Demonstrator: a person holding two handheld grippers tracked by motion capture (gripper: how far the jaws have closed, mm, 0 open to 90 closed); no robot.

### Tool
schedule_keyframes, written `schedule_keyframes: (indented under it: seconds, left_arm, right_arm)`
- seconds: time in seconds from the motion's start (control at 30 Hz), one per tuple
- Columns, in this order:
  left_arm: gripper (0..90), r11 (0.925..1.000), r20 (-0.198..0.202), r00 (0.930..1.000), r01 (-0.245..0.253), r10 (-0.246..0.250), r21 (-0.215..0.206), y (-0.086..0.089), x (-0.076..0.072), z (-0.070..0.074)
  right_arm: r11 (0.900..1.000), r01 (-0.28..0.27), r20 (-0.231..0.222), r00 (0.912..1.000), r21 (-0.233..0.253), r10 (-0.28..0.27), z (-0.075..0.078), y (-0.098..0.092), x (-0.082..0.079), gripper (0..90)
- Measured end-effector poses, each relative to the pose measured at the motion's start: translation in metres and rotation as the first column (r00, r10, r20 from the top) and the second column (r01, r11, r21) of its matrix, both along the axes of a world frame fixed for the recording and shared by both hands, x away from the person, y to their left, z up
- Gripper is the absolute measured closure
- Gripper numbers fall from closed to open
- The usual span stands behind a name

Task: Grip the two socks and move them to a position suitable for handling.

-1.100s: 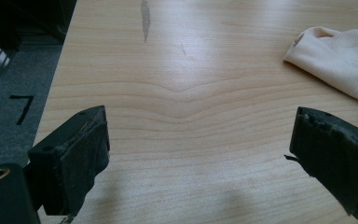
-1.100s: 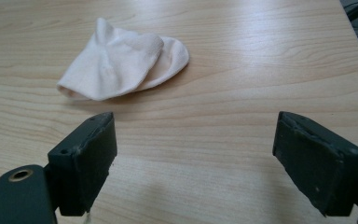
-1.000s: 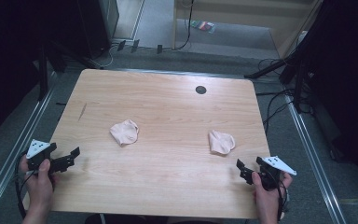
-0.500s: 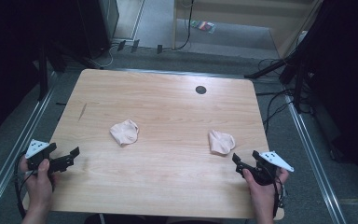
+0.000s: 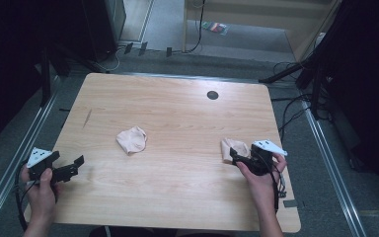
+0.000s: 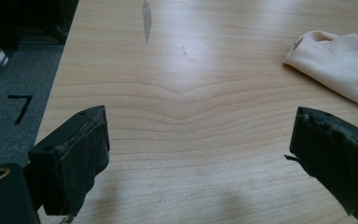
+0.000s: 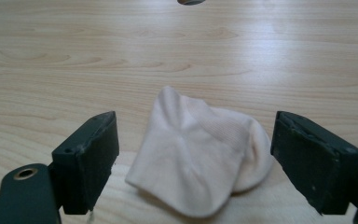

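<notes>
Wooden table: right gripper jaws wide around sock; left gripper jaws wide, empty.

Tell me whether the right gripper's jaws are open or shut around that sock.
Open. In the right gripper view the right gripper has its jaws spread wide on either side of the pale sock, which lies crumpled between them, unclamped.

One sock lies left of another sock on the table.

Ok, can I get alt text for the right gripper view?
The right gripper is open, its two black jaws either side of a crumpled pale sock lying on the light wooden table, not yet gripped.
</notes>
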State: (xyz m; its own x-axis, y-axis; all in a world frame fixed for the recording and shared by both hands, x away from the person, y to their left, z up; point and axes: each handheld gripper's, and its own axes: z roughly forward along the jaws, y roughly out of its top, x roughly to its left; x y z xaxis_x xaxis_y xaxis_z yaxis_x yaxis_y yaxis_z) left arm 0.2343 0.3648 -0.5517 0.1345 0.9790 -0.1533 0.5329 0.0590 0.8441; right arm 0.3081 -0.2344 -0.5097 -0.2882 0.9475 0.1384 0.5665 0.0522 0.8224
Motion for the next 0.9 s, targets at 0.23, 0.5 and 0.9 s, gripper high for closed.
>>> schedule_keyframes:
  seconds: [0.23,0.5,0.9]
  left_arm:
    - [5.3,1.0000,0.003,1.0000,-0.001,0.001,-0.003,0.000,0.000,0.000]
    - [5.3,0.9999,-0.002,1.0000,0.004,-0.004,0.012,-0.002,0.001,0.000]
    - [5.3,1.0000,-0.004,1.0000,0.004,-0.004,0.005,-0.001,0.001,0.000]
  right_arm:
    - [0.999,0.021,-0.060,0.9979,-0.027,-0.022,-0.010,0.013,0.022,17.8]
    - [0.998,0.053,-0.099,0.9934,-0.043,-0.057,-0.031,0.011,0.025,21.8]
    - [0.986,0.100,-0.066,0.9918,-0.132,-0.109,-0.039,0.011,0.023,38.8]
